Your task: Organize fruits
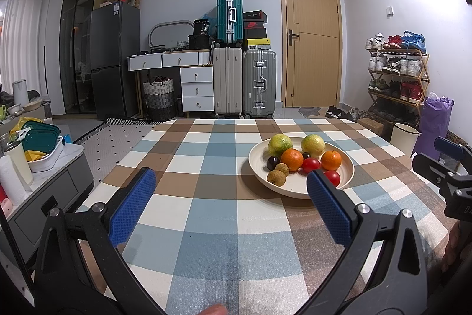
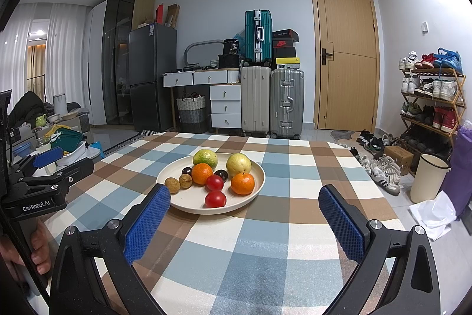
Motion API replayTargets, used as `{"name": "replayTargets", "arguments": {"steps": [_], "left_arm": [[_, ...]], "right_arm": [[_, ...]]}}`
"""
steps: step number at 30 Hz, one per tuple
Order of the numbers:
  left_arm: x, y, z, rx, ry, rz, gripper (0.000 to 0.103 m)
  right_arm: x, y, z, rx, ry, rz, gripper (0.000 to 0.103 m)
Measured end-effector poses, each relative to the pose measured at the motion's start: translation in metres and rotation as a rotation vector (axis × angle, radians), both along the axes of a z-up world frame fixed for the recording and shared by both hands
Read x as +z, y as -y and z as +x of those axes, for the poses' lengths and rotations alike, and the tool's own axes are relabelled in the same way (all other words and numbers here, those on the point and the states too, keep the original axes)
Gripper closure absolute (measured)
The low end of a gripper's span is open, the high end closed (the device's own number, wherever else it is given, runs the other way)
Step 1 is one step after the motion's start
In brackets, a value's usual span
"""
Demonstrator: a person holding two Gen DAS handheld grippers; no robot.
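A cream plate (image 2: 256, 182) sits on the checked table (image 2: 265, 241), and every fruit lies on it. At the plate's far side are two green-yellow fruits (image 2: 205, 158), side by side with a gap between them. Nearer the plate's middle an orange (image 2: 202, 173) rests just in front of the left green fruit, and a second orange (image 2: 242, 183) lies toward the plate's right rim. Two red tomatoes (image 2: 214, 182) lie between the oranges, one behind the other, the nearer one close to the plate's front edge. Two dark plums (image 2: 186, 170) flank the first orange, and two brown longans (image 2: 172, 185) lie at the plate's left edge, touching or nearly touching.

The right claw (image 2: 244, 222) hangs over the table in front of the plate, its blue fingers (image 2: 147, 222) spread wide and empty; the left finger's tip overlaps the plate's near-left rim in this view. The left claw (image 1: 230, 205) hangs to the left of the plate, also spread wide with nothing between its fingers (image 1: 131, 205); its right finger hides part of the plate's front rim in the left wrist view. A hand (image 2: 35, 250) grips the left claw's handle at the picture's left edge.
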State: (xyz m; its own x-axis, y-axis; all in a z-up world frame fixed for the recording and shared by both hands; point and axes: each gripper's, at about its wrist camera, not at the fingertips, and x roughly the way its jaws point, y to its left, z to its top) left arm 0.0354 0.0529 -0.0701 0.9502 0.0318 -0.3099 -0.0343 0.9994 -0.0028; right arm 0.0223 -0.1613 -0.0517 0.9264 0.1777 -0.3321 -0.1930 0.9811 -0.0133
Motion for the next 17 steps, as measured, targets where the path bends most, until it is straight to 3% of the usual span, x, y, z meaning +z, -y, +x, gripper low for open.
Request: {"name": "replayTargets", "arguments": {"steps": [17], "left_arm": [[0.0,0.0003,0.0,0.006,-0.004,0.004,0.001]], "right_arm": [[0.0002,-0.0001,0.0,0.0,0.0,0.0,0.0]]}}
